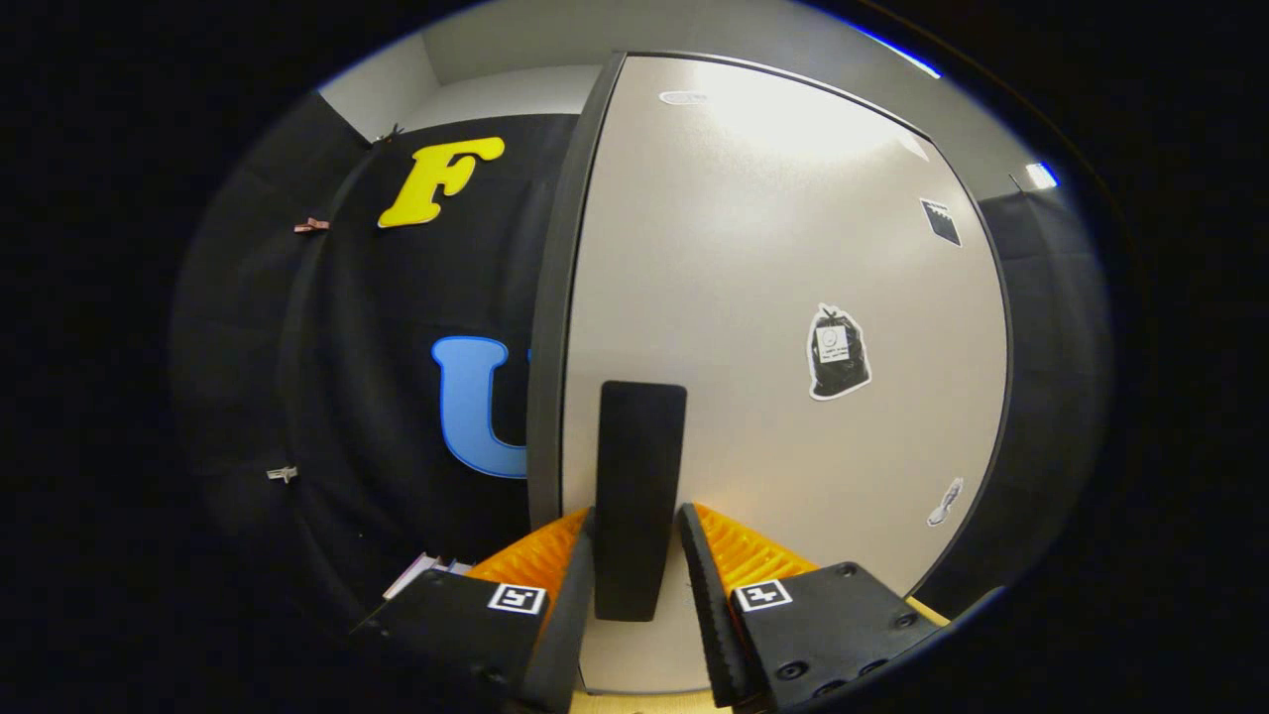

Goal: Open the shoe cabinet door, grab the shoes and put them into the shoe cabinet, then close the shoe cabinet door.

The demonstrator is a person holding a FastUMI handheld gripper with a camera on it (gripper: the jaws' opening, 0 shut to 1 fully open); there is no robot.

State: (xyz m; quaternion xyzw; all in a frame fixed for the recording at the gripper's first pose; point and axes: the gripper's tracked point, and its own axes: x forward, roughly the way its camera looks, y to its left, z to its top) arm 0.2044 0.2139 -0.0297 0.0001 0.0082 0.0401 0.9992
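- Jaws point(637, 555) set one on each side of the black handle point(639, 496) of the shoe cabinet door point(773, 297), close against it; looks like grasping the handle, both pads touching it.
- Handle: a tall black bar, upright, fixed low near the door's dark left edge point(555, 297).
- Door: big, pale and smooth, right ahead of the jaws, with a dark rim all round.
- Cannot tell from here how far the door is swung, and nothing of the cabinet's inside to see.
- Bag-shaped black sticker point(838, 352) on the door, off to the right of the handle and a bit higher.
- Small dark sticker point(940, 220) high up near the door's right edge; small pale sticker point(946, 502) low near the same edge.
- Orange ribbed parts point(739, 555) of the gripper just behind the pads, with little black-and-white square markers point(762, 595) on the black blocks.
- Black cloth wall point(327, 377) to the left of the door, with small clips point(310, 226) pinned on it.
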